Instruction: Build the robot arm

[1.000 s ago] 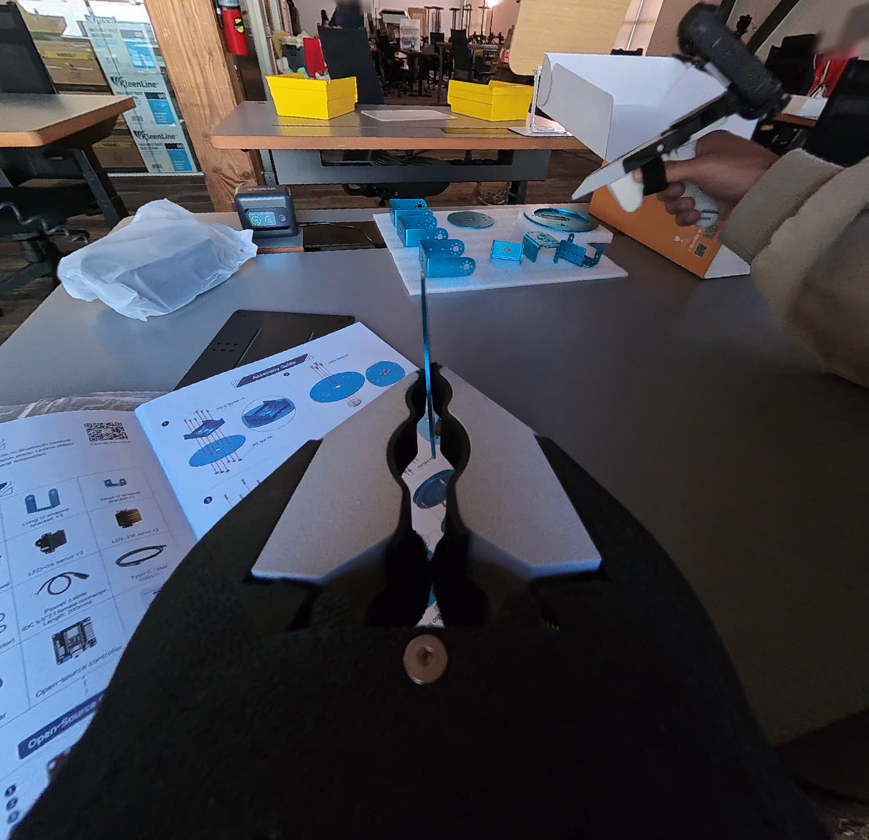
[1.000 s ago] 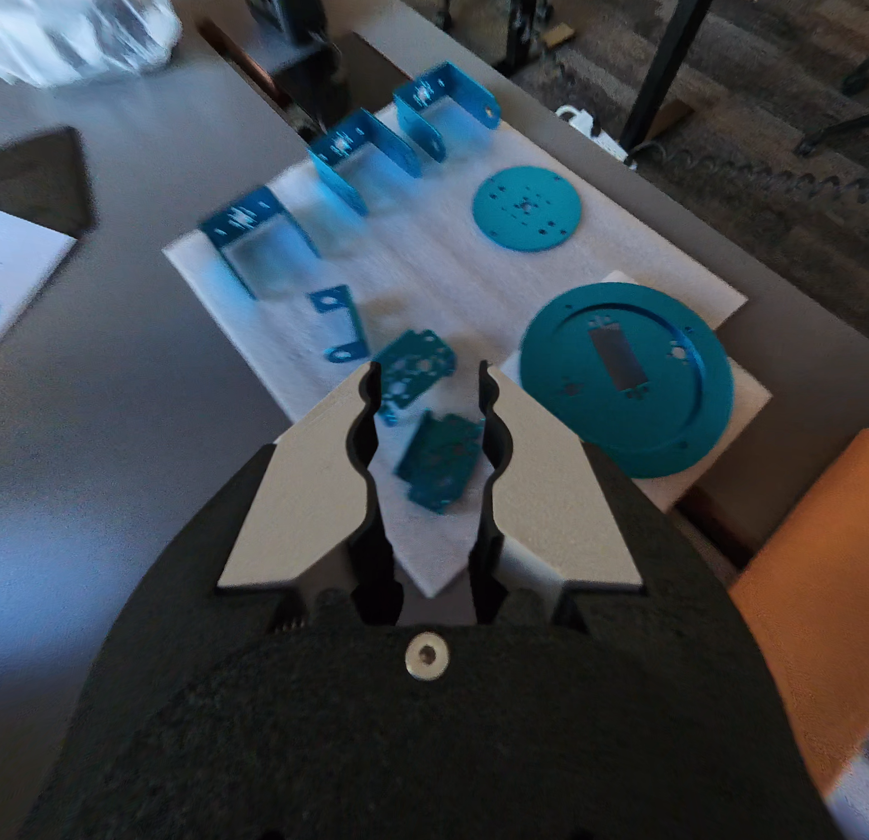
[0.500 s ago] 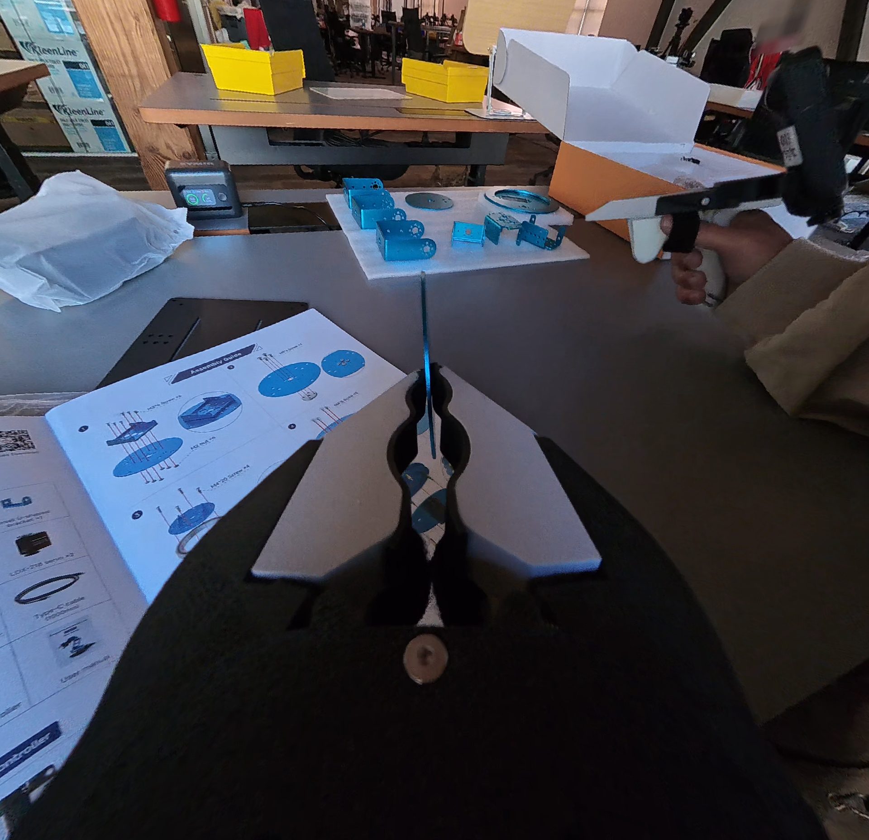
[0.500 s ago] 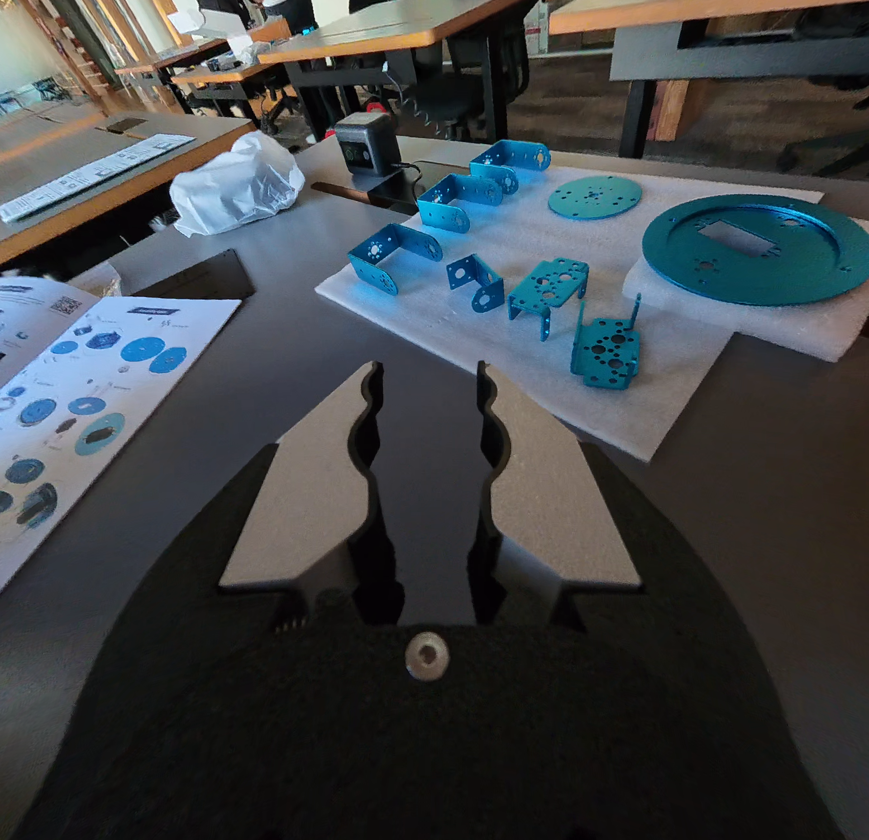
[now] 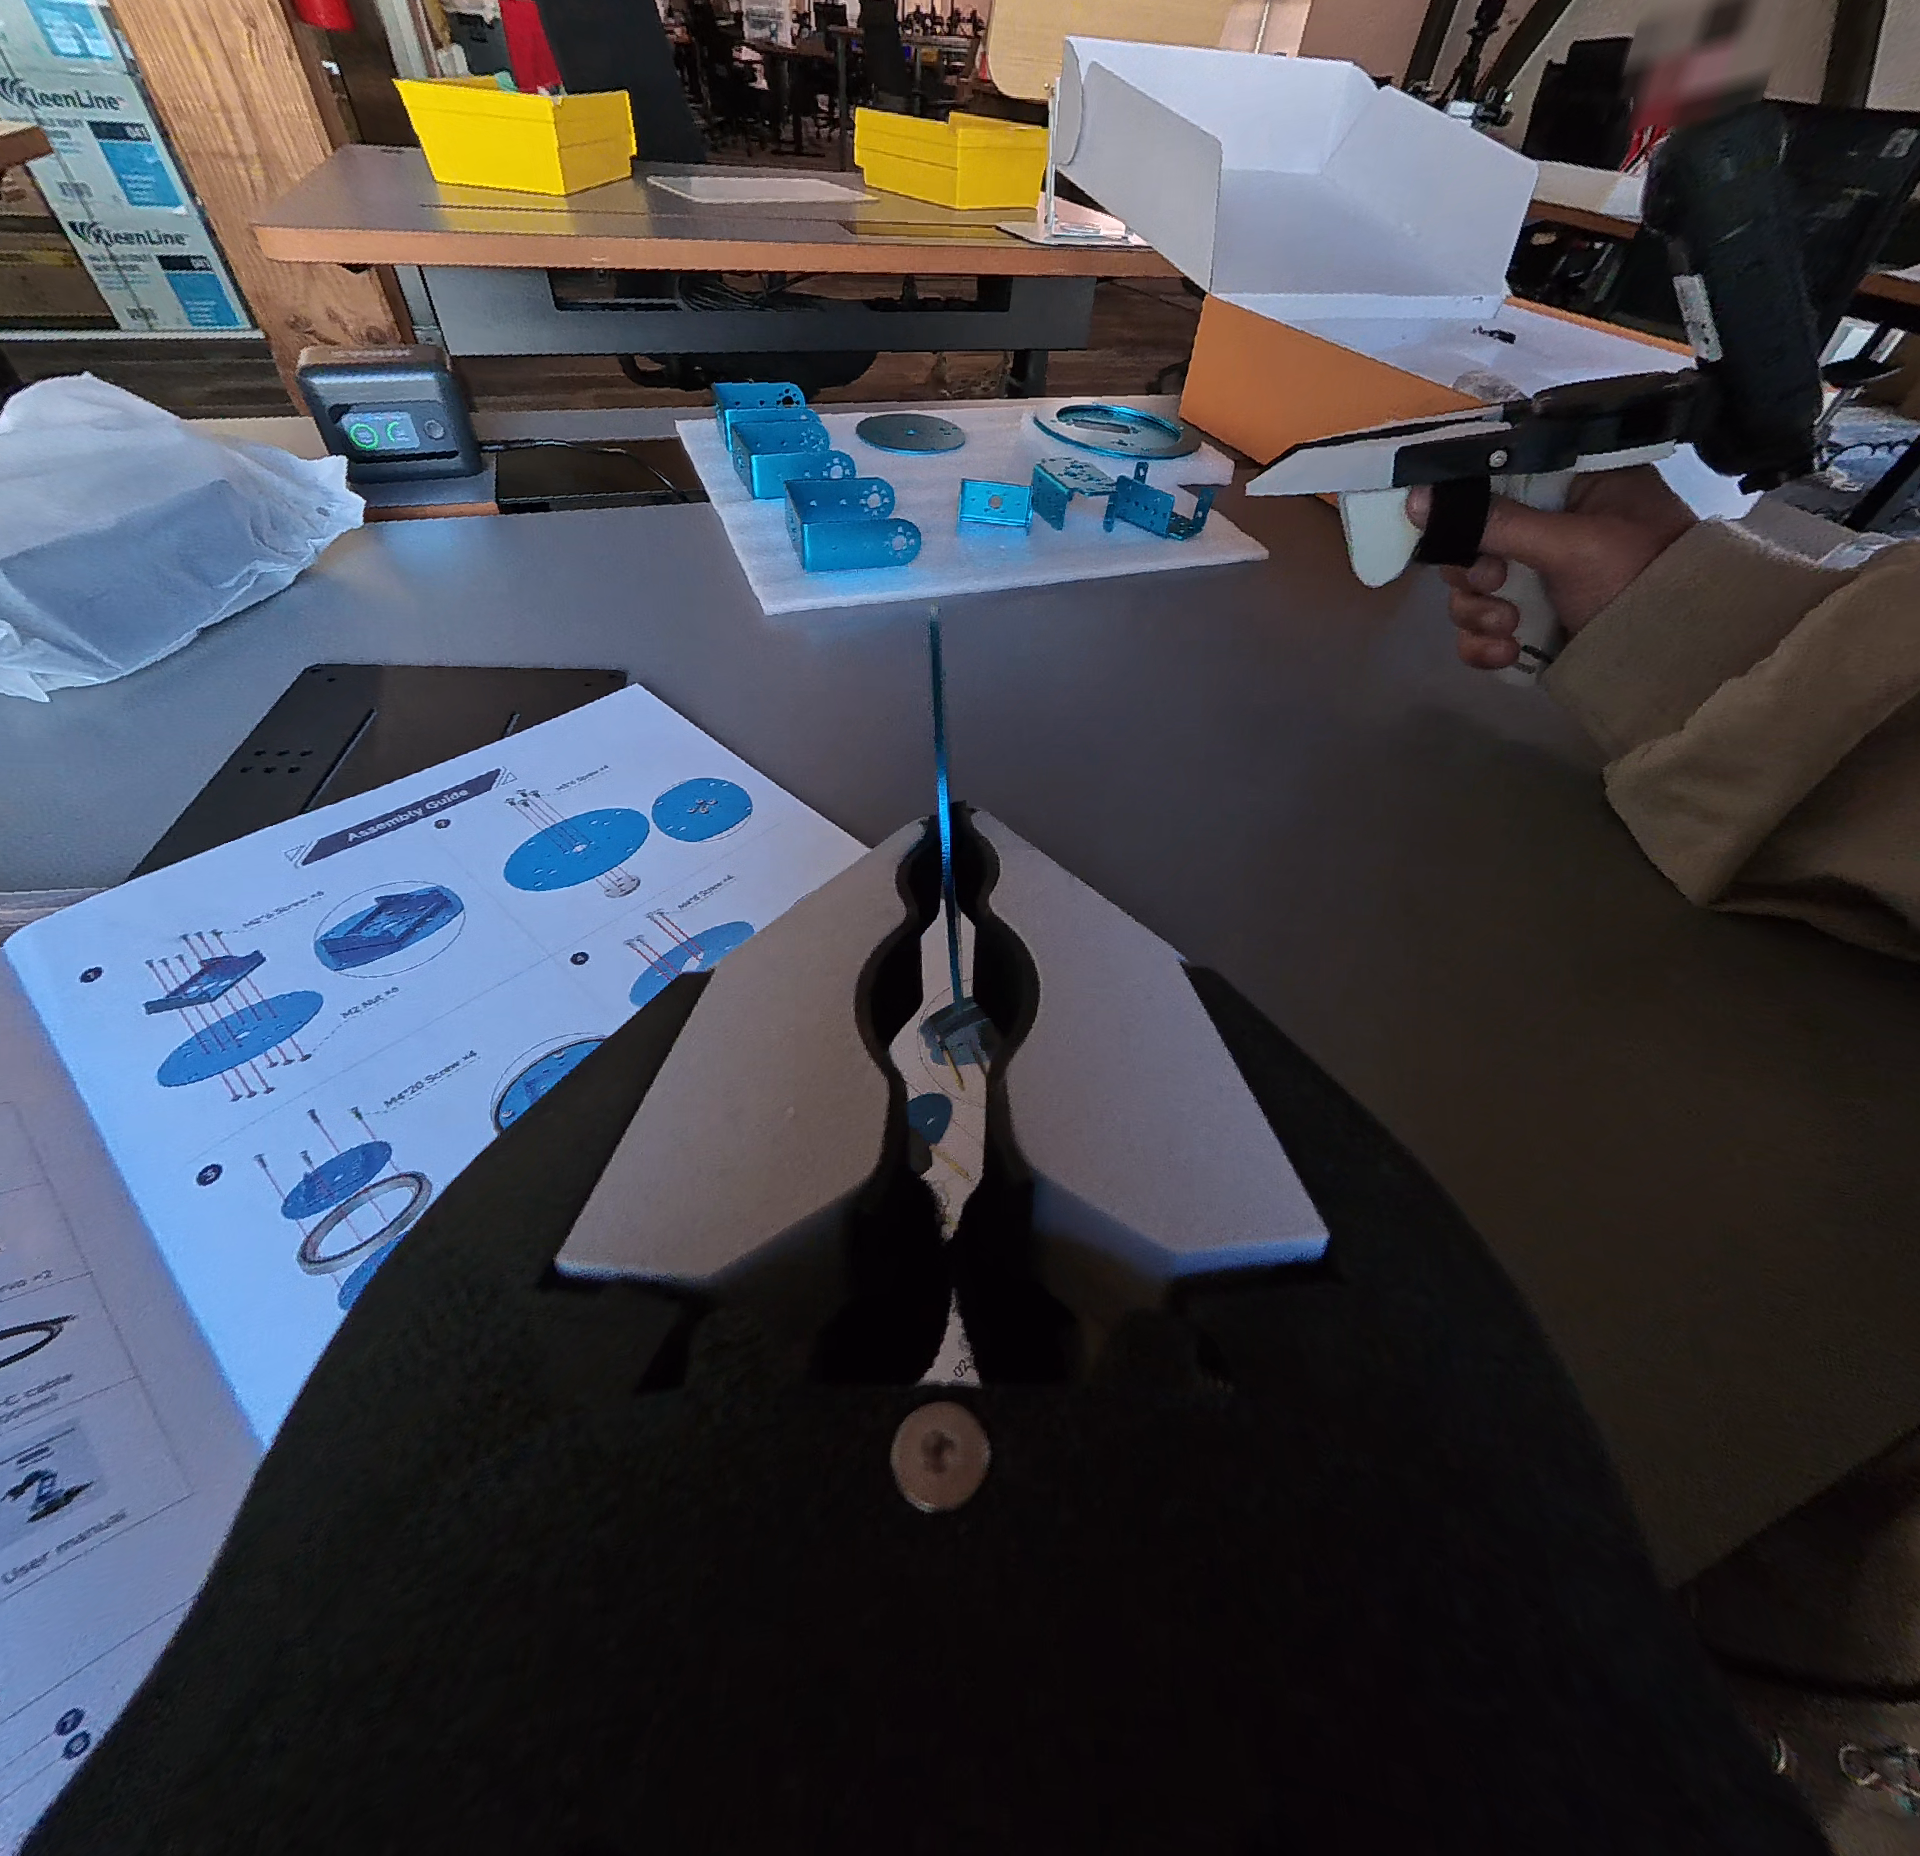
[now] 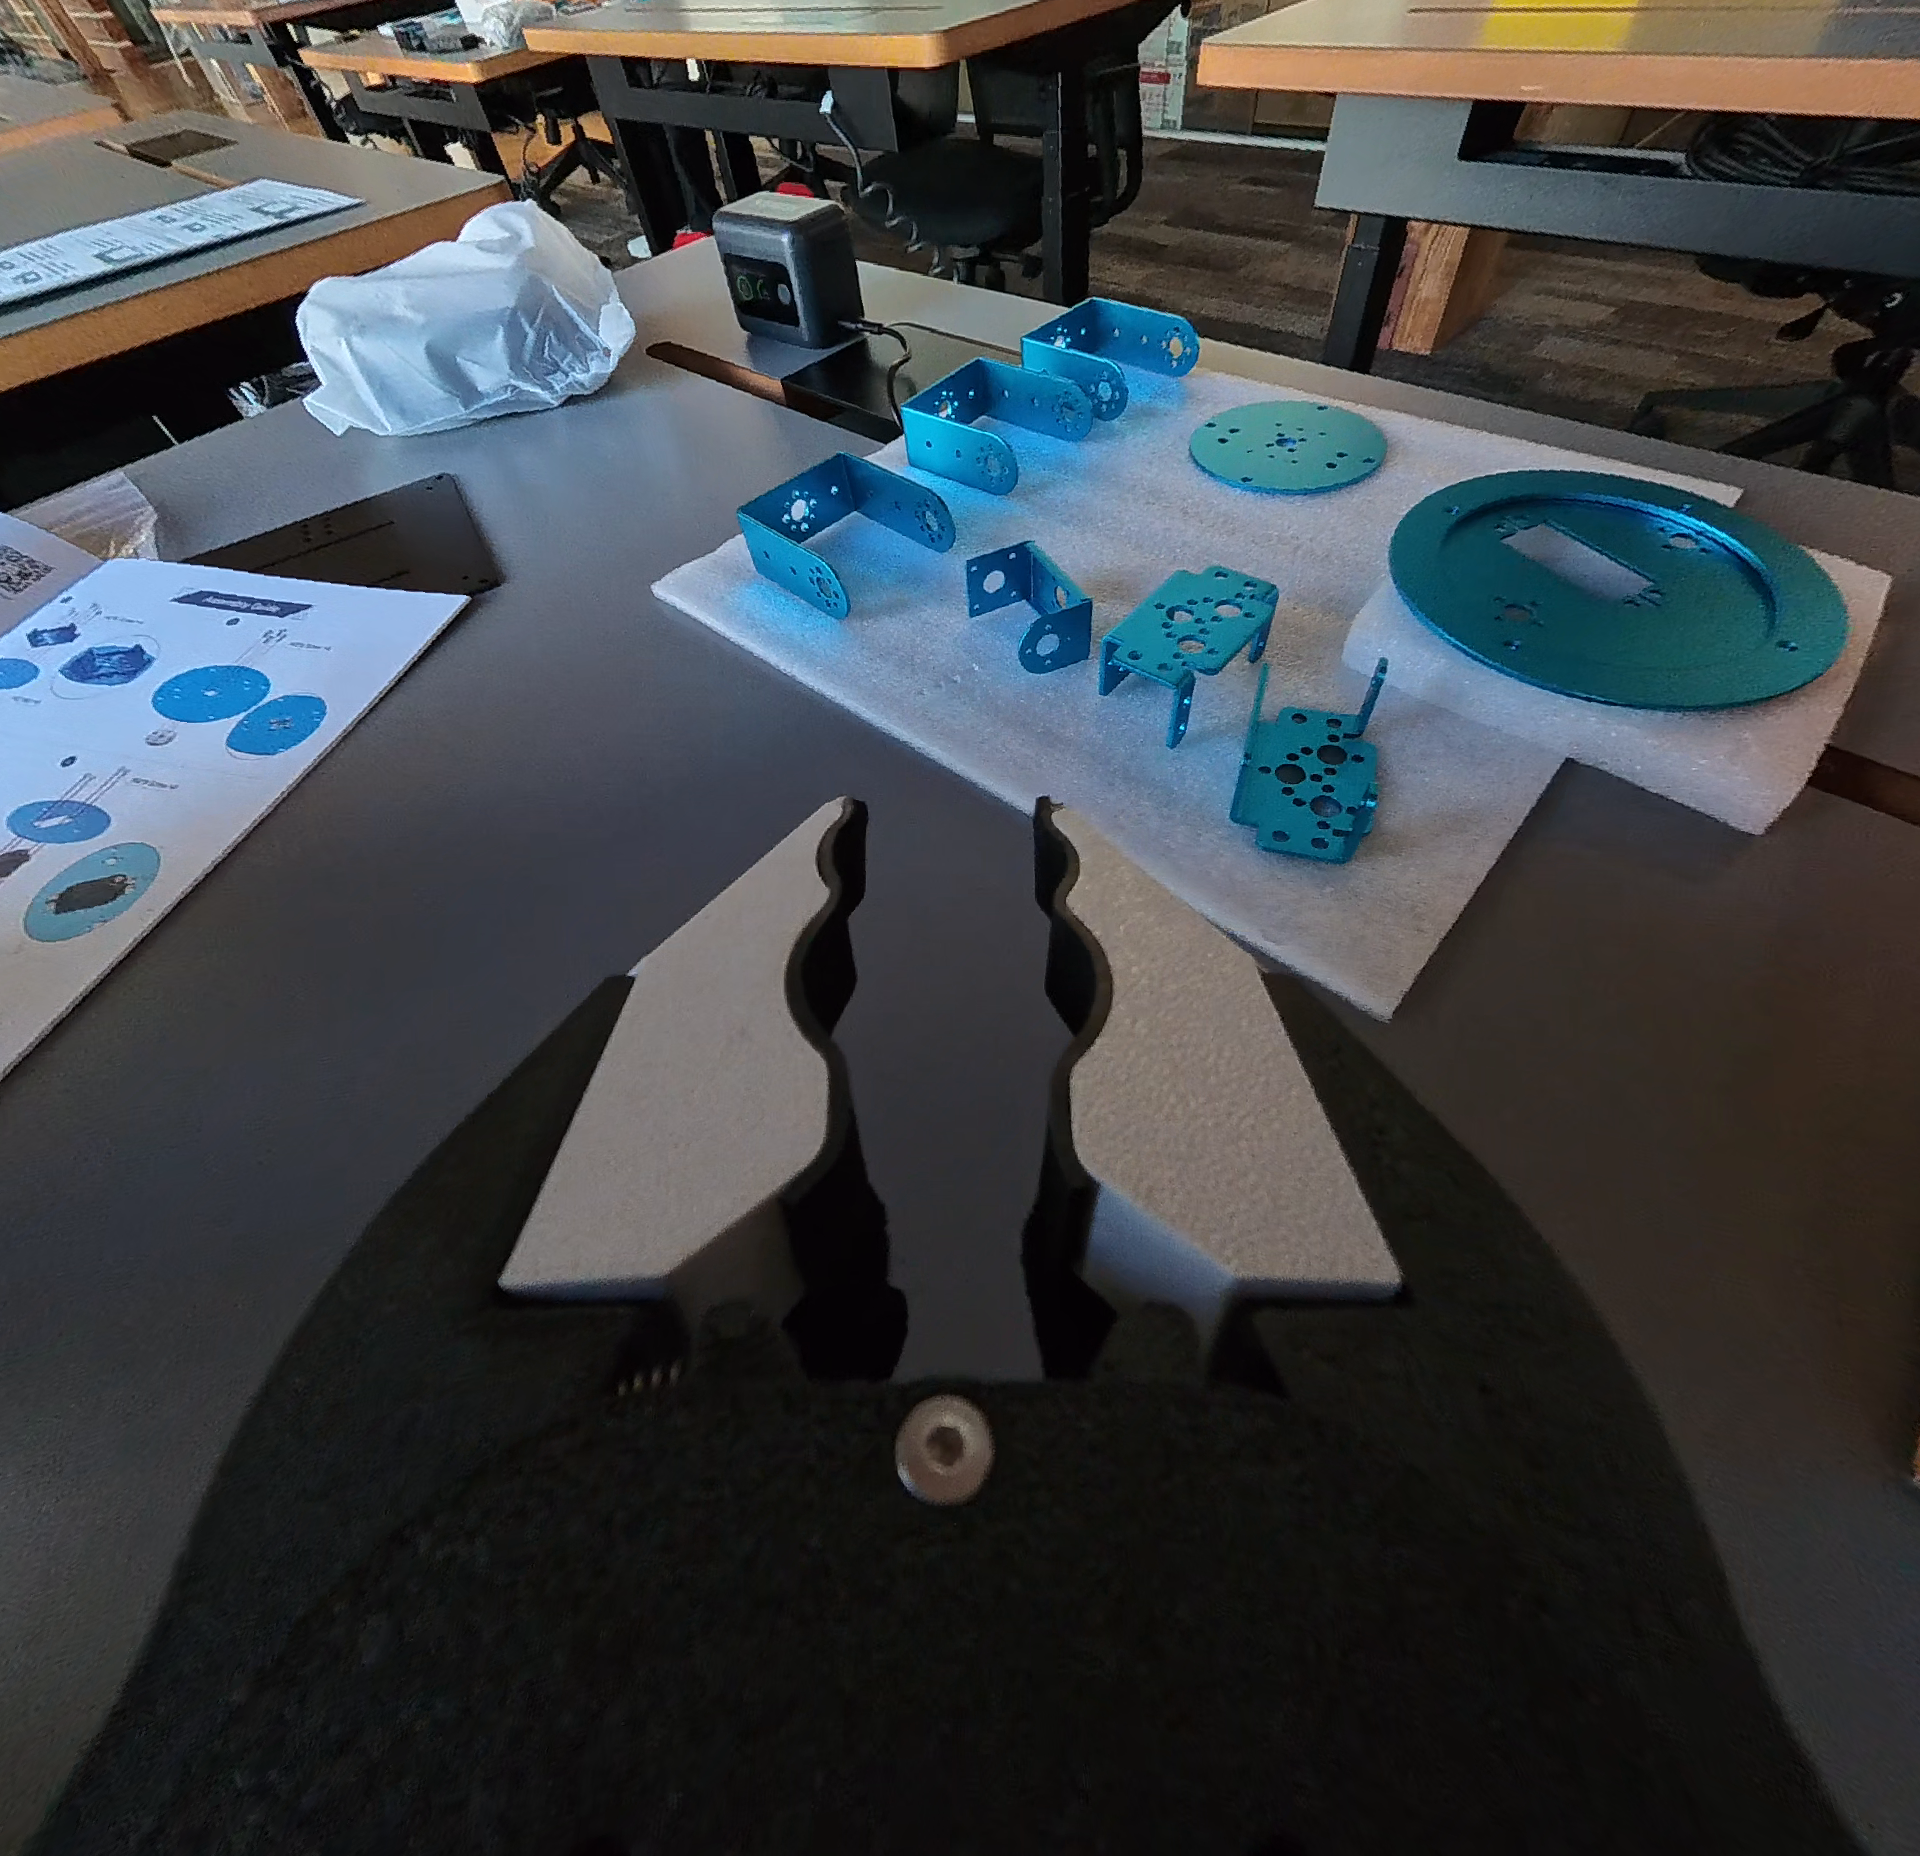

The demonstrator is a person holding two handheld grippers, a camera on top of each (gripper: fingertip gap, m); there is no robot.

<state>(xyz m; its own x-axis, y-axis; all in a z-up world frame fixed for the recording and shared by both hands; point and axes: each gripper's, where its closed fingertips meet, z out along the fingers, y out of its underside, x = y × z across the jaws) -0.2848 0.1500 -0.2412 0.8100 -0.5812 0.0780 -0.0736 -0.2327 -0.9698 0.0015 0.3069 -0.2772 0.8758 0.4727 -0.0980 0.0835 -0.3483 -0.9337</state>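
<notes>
My left gripper [image 5: 943,830] is shut on a thin blue metal plate [image 5: 938,726], seen edge-on and held upright above an open instruction booklet [image 5: 343,965]. My right gripper [image 6: 948,809] is open and empty, low over the grey table [image 6: 540,871], just short of a white foam sheet [image 6: 1143,850]. The sheet carries several blue metal brackets [image 6: 1307,788], a small blue disc [image 6: 1288,447] and a large teal ring plate [image 6: 1617,603]. The right gripper also shows in the left wrist view [image 5: 1262,484], held by a hand [image 5: 1538,559] at the right.
A white plastic bag [image 6: 457,326] and a small black device [image 6: 788,268] sit at the table's far side. A black plate [image 5: 343,736] lies beside the booklet. An open orange and white box [image 5: 1309,279] stands at the far right. Other tables with yellow bins [image 5: 520,133] stand behind. The grippers' ends are close to 35 cm from one another.
My right gripper has pulled back and levelled out from over the foam sheet to low over the table, staying open. My left gripper holds the plate, shifted slightly over the booklet.
</notes>
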